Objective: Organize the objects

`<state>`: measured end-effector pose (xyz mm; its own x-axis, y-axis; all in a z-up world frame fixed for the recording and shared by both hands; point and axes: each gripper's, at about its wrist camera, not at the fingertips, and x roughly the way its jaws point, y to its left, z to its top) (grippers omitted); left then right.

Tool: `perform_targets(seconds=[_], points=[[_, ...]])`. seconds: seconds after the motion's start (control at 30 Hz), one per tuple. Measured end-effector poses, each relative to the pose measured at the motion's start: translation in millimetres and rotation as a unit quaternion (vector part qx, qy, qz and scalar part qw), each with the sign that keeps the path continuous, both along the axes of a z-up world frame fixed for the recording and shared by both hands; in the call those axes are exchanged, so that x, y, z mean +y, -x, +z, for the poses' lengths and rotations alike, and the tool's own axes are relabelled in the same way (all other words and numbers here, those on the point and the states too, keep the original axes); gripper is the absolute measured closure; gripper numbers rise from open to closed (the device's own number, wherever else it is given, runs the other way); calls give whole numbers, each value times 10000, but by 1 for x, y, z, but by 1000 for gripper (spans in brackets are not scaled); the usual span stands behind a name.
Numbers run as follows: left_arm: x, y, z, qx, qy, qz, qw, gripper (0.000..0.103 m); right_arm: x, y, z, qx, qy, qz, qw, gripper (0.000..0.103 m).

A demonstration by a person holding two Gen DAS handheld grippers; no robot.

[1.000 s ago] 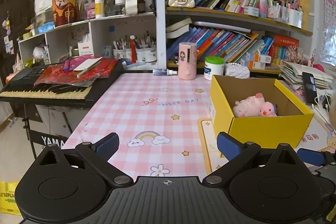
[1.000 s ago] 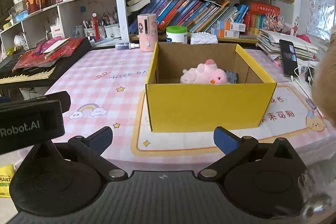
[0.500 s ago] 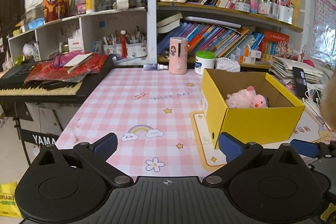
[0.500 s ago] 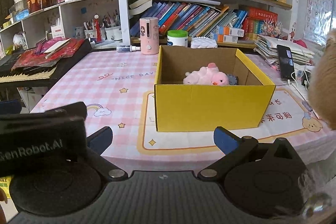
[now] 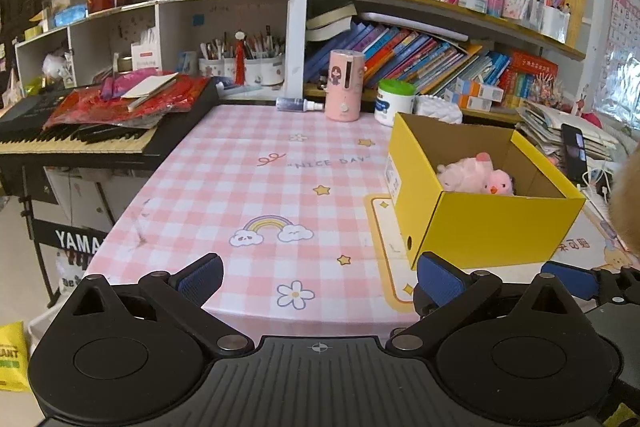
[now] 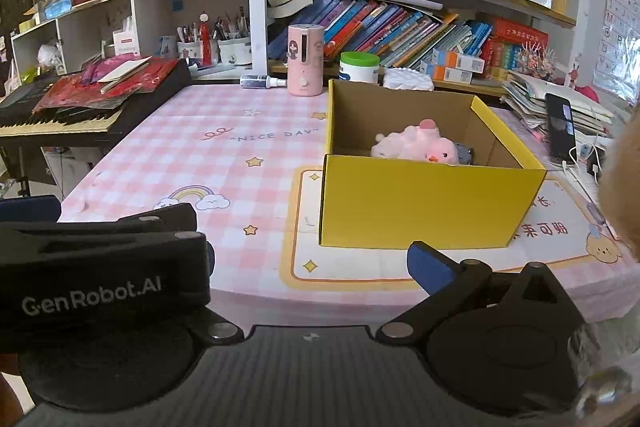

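Left wrist view: the left gripper [image 5: 318,277] hangs spread and empty; at two o'clock the yellow box [image 5: 496,223] already holds pink plush toys [image 5: 474,179].

Right wrist view: the right gripper [image 6: 310,259], likewise spread and empty, faces the box at twelve; tidying looks nearly finished.

Pink checked table [image 5: 248,195] with yellow box [image 5: 492,227], pink dispenser [image 5: 345,85], white jar [image 5: 395,101].

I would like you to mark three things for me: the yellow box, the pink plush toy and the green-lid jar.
yellow box [image 6: 420,203], right wrist view, on its front wall.
pink plush toy [image 6: 416,145], right wrist view, on its body.
green-lid jar [image 6: 359,59], right wrist view, on the lid.
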<state>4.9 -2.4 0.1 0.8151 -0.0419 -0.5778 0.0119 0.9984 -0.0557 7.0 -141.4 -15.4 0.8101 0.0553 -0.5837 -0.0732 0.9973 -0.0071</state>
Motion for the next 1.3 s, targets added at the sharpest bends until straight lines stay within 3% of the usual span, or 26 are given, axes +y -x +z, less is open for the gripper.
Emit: perform_targets(seconds=[0.23, 1.3], points=[[2, -2, -3, 175, 17, 91, 9998, 0, 2, -3, -3, 160, -9, -44, 9999, 0], [-6, 6, -4, 238, -2, 24, 9997, 0, -6, 4, -8, 228, -48, -39, 9997, 0]])
